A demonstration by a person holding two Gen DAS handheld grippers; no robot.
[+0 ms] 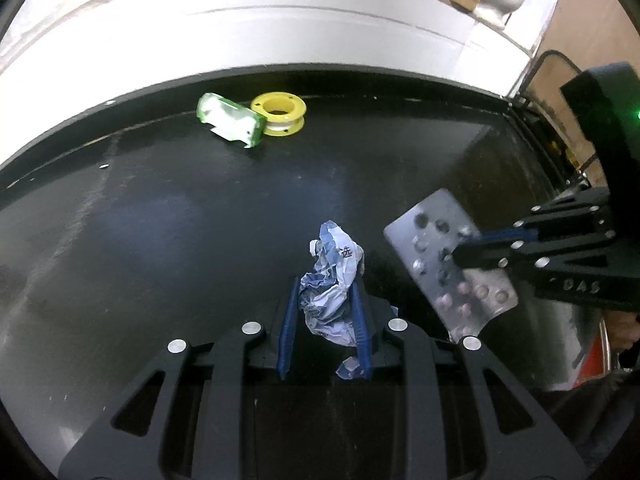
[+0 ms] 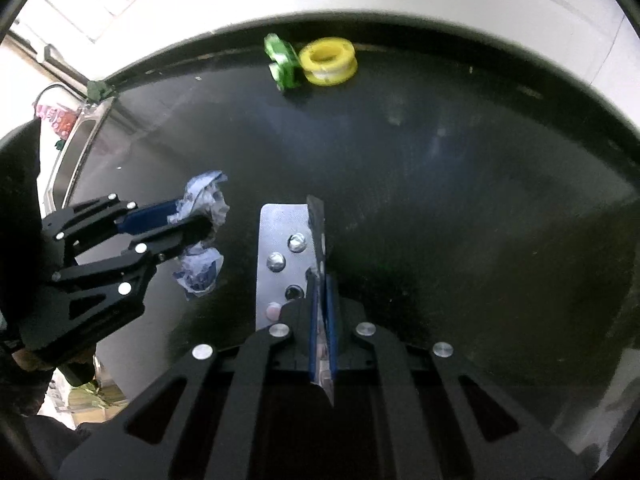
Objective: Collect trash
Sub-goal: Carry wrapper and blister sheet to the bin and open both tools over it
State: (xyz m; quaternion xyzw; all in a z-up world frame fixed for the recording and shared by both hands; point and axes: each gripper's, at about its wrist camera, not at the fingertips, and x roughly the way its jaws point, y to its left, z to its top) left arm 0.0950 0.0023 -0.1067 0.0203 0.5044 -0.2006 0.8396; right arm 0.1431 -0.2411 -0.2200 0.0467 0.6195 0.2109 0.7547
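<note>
left gripper clenching crumpled paper | right gripper pinching blister pack | spool and green wrapper lying touching on black table

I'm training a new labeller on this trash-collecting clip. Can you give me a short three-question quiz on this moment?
1. True or false: the left hand-held gripper is shut on the crumpled paper.
2. What does the right hand-held gripper hold? A) yellow spool B) silver blister pack C) green packet
3. Fill in: on the black table, the green packet lies touching the ____.

Key
1. True.
2. B: the silver blister pack is clamped at its edge.
3. Yellow spool.
</note>
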